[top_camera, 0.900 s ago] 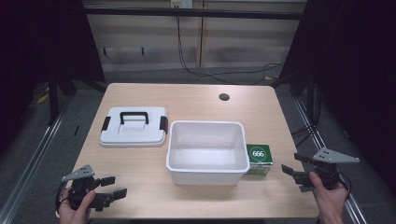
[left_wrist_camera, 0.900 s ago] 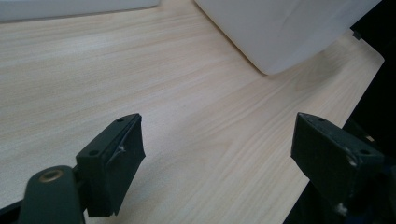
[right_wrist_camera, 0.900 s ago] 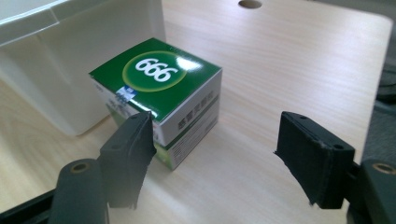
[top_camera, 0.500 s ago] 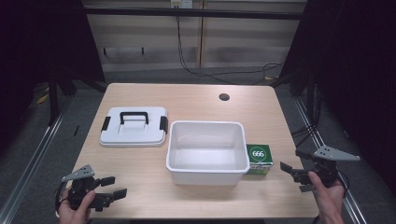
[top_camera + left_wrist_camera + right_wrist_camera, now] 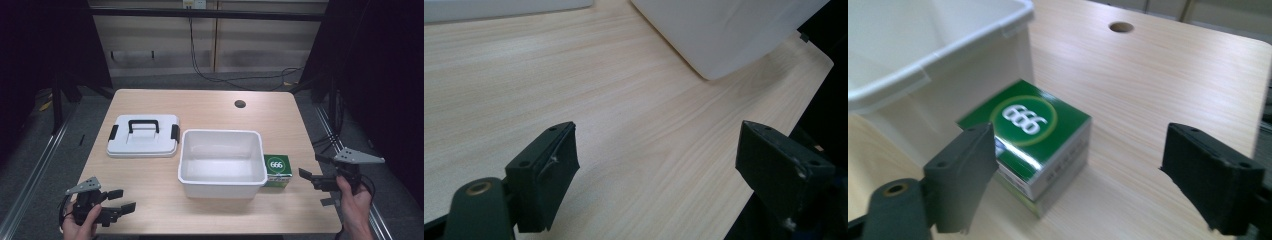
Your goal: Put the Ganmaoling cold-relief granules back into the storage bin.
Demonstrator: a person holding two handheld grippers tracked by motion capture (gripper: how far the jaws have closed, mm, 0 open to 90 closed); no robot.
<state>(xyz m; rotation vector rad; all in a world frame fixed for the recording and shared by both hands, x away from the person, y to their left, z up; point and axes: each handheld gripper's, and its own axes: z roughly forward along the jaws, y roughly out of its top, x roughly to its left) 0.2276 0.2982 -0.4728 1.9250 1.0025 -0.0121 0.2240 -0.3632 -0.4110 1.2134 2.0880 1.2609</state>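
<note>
A green box marked 666 (image 5: 277, 170) stands on the table against the right wall of an open white bin (image 5: 221, 162). My right gripper (image 5: 312, 169) hovers just to the right of the box, held in a hand, jaws open and apart from it. In the right gripper view the green box (image 5: 1033, 130) lies ahead, nearer the left jaw, and the right gripper (image 5: 1083, 175) holds nothing. My left gripper (image 5: 121, 200) rests open near the table's front left corner, over bare wood. In its own view the left gripper (image 5: 664, 165) is open, with the bin's corner (image 5: 724, 30) ahead.
A white lid with a black handle (image 5: 143, 135) lies flat to the left of the bin. A round cable hole (image 5: 240, 104) sits near the table's far edge. The table's right edge runs close beside my right hand (image 5: 355, 205).
The right gripper has edged slightly farther up the table beside the green box. The left gripper has stayed where it was.
</note>
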